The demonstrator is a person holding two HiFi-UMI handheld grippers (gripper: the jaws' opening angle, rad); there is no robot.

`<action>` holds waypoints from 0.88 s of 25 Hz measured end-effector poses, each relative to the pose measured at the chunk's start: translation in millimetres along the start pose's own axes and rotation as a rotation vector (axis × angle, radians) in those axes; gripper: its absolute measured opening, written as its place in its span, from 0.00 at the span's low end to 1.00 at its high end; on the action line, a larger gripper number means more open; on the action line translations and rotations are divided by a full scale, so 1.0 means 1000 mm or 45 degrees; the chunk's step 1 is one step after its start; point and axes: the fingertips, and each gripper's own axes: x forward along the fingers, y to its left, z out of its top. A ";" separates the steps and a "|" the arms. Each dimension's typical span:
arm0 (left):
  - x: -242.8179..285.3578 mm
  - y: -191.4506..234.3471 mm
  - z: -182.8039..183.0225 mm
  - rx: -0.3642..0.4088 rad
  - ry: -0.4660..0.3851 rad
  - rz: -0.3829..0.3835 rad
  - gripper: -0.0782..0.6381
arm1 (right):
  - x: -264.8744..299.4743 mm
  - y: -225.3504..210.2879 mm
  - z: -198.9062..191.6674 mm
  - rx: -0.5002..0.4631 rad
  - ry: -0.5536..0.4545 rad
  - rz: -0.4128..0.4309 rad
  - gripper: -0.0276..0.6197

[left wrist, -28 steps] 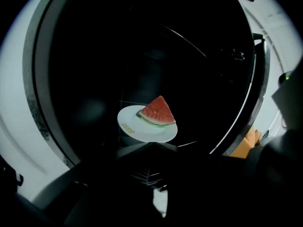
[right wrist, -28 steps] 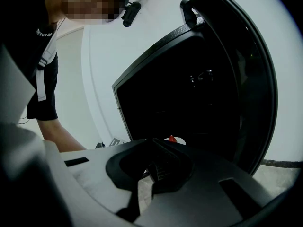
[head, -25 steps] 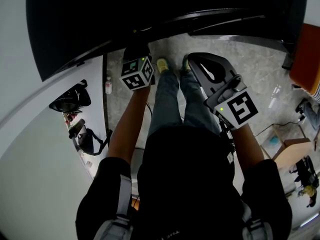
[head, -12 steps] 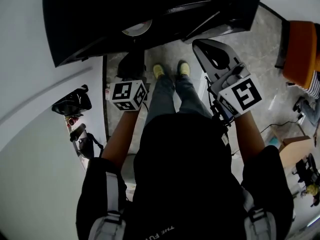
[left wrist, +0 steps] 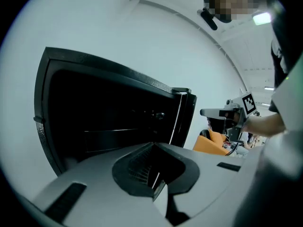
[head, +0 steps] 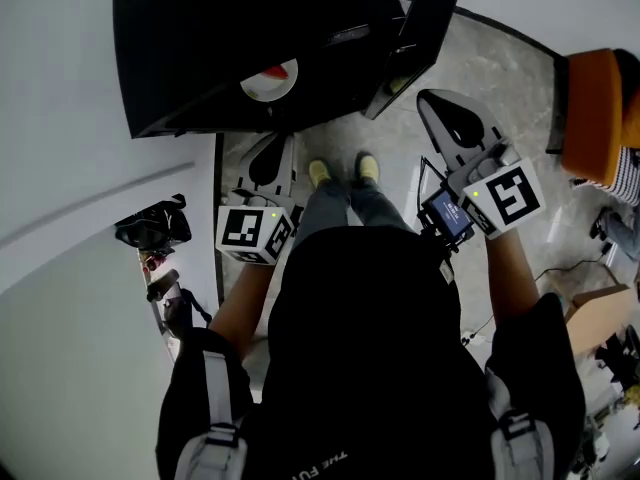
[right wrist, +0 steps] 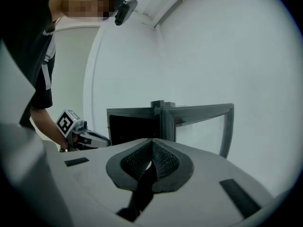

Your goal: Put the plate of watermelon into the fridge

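The black fridge (head: 210, 58) stands open in front of me, its door (head: 425, 28) swung out to the right. A white plate of red watermelon (head: 270, 80) sits inside on a shelf. My left gripper (head: 272, 148) hangs shut and empty below the fridge opening. My right gripper (head: 442, 103) is beside the door's lower edge, jaws together, holding nothing. In the left gripper view, my left gripper (left wrist: 154, 145) faces the dark fridge interior (left wrist: 94, 112). In the right gripper view, my right gripper (right wrist: 152, 141) faces the fridge (right wrist: 132, 124) and its door (right wrist: 199, 122).
An orange chair (head: 595, 108) stands at the right. A dark bag and small items (head: 150, 223) lie by the white wall on the left. A cardboard box (head: 595, 313) sits on the floor at the right. My feet (head: 340, 170) are close to the fridge base.
Both grippers have risen and drawn back from the fridge. The view has shifted, so the plate of watermelon inside now shows clearly. Both stay shut.
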 end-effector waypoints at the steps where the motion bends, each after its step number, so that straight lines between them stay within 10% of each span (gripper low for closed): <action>1: -0.002 -0.005 0.004 0.005 -0.009 -0.002 0.12 | -0.006 -0.003 0.005 -0.019 -0.017 -0.010 0.06; 22: -0.030 -0.062 0.063 0.109 -0.138 -0.016 0.12 | -0.071 -0.021 0.024 -0.014 -0.139 -0.061 0.06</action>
